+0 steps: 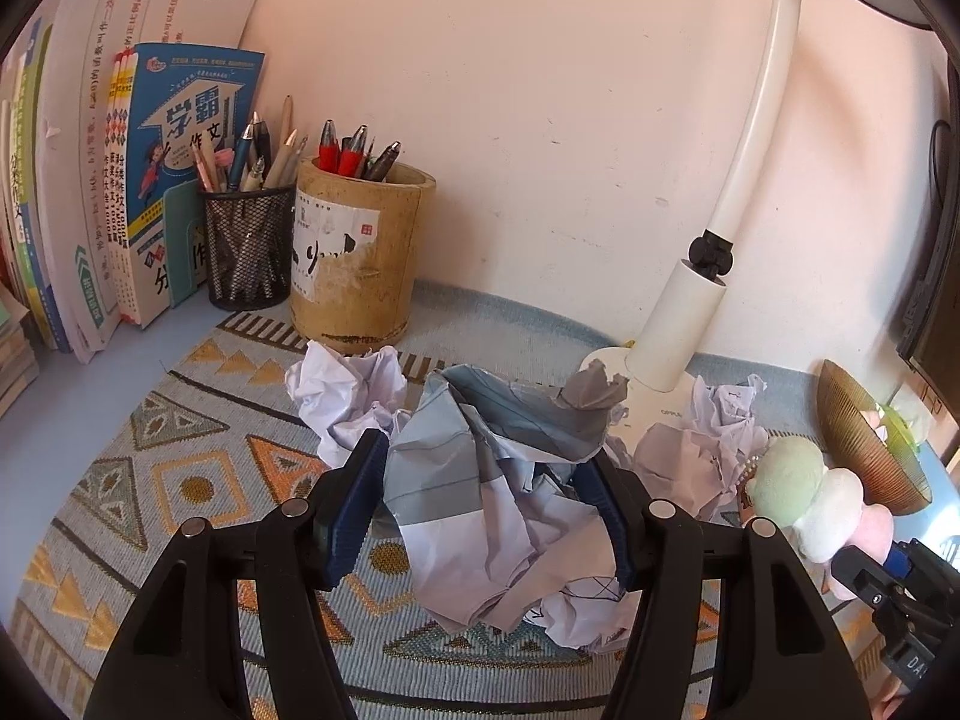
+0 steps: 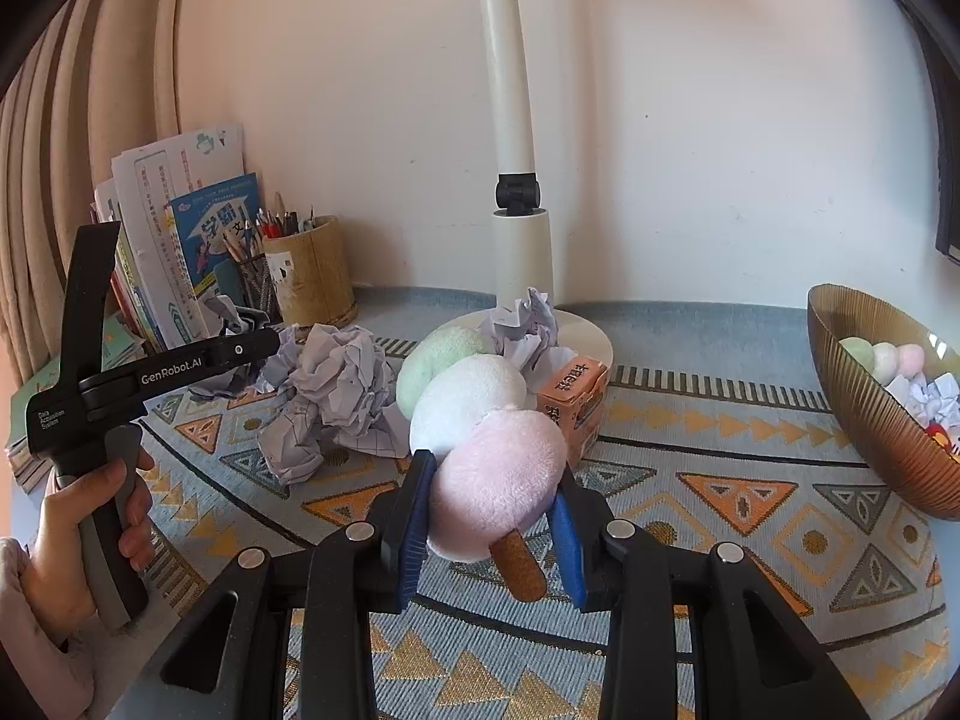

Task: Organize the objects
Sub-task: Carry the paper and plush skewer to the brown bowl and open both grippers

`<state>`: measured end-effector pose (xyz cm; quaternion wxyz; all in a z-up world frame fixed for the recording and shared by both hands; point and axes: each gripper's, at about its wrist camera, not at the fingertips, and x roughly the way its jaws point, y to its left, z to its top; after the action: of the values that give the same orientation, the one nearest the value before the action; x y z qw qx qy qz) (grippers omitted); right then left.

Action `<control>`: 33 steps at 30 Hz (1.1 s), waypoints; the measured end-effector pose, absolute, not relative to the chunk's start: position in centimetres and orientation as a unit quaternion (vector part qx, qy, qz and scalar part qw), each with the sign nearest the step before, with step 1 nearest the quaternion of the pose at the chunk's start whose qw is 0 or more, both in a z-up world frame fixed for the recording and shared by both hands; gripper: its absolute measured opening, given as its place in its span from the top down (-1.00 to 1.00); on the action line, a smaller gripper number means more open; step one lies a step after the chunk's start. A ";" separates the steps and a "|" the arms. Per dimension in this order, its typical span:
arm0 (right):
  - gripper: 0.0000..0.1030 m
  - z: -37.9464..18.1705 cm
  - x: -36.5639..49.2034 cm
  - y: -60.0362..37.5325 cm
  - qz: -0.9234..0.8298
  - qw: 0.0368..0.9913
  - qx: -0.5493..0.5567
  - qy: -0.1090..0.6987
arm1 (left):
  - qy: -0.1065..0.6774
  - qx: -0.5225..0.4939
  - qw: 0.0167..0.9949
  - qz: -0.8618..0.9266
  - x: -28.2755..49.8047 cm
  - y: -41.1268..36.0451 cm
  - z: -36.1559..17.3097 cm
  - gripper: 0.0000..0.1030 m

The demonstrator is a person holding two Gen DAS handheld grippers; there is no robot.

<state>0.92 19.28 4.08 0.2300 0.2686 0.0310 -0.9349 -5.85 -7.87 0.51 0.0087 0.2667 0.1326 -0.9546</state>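
Observation:
In the left wrist view my left gripper (image 1: 483, 462) is shut on a large crumpled paper wad (image 1: 474, 480), grey and white, just above the patterned mat (image 1: 180, 480). In the right wrist view my right gripper (image 2: 489, 519) is shut on the pink end ball of a plush skewer (image 2: 498, 474) with green, white and pink balls and a brown stick. The same plush skewer (image 1: 798, 492) shows at the right of the left wrist view. A ribbed brown bowl (image 2: 870, 414) at the right holds another plush skewer and paper balls.
More crumpled paper (image 1: 348, 390) lies on the mat and on the white lamp base (image 2: 588, 336). An orange carton (image 2: 573, 396) stands behind the plush. A bamboo pen holder (image 1: 360, 252), mesh pen cup (image 1: 246, 246) and books (image 1: 120, 180) line the back left. A hand (image 2: 90, 528) holds the left gripper.

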 end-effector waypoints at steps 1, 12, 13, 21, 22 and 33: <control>0.32 4.1 1.0 19.4 -0.936 0.230 0.266 0.029 | 0.139 0.265 0.016 -0.954 -5.7 -8.2 0.5 -0.17; 0.32 7.1 1.1 23.4 -0.935 0.255 0.241 -0.048 | 0.139 0.213 0.028 -0.967 -4.4 -5.9 5.2 -0.16; 0.32 8.0 0.9 24.4 -0.938 0.250 0.233 -0.054 | 0.128 0.206 0.019 -0.970 -4.5 -4.7 6.2 -0.16; 0.32 13.6 -1.2 34.2 -0.961 0.180 0.188 -0.088 | 0.069 0.199 -0.138 -0.968 -7.9 9.1 10.6 -0.16; 0.32 14.0 -1.6 35.7 -0.964 0.167 0.186 -0.090 | 0.073 0.199 -0.155 -0.965 -8.3 10.8 10.9 -0.16; 0.32 13.0 -5.3 48.0 -0.970 0.051 0.206 -0.114 | 0.066 0.236 -0.261 -0.934 -12.0 26.8 10.2 -0.17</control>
<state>-5.26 47.99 13.01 0.0508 0.2062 -0.1144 -0.9705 -11.98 26.77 10.22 -0.2609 0.2356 0.0656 -0.9339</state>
